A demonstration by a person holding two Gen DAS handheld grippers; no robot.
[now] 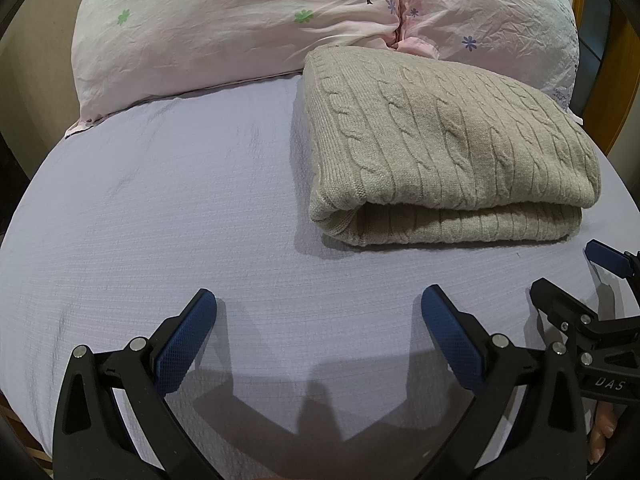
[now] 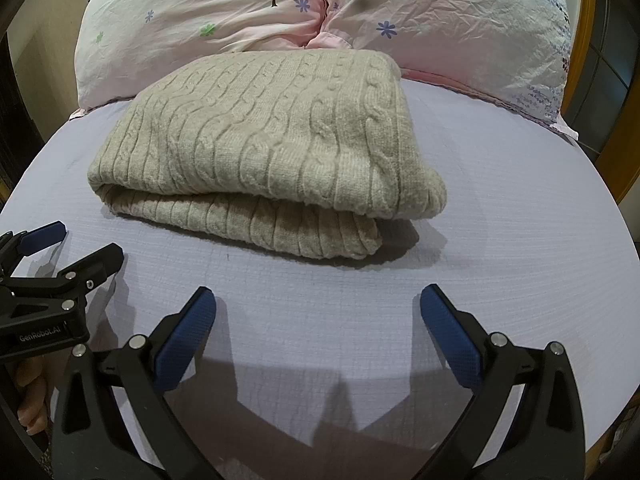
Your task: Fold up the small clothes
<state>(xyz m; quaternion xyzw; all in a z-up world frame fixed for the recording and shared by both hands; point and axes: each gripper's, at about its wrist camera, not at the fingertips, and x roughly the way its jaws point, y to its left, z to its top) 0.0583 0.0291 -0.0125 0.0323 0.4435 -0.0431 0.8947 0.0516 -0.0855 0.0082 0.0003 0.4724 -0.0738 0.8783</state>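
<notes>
Beside folded sweater [image 2: 264, 148], left gripper [image 2: 60, 252] unclasped.

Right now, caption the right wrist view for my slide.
Open right tongs hover short of folded beige sweater on lavender sheet.

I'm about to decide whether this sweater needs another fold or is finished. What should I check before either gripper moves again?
1. Left gripper free: ok, fingers apart with nothing between them, over bare sheet.
2. Right gripper free: ok, fingers apart, also empty.
3. Beige cable-knit sweater folded: ok, it lies as a doubled stack with a rounded fold at the near edge.
4. Layers aligned: not ok, in the right wrist view the top layer overhangs the bottom one at the near right corner.
5. Sleeves tucked: cannot tell, none show outside the stack.
6. Room behind: not ok, the far edge lies against the pink floral pillows.
</notes>
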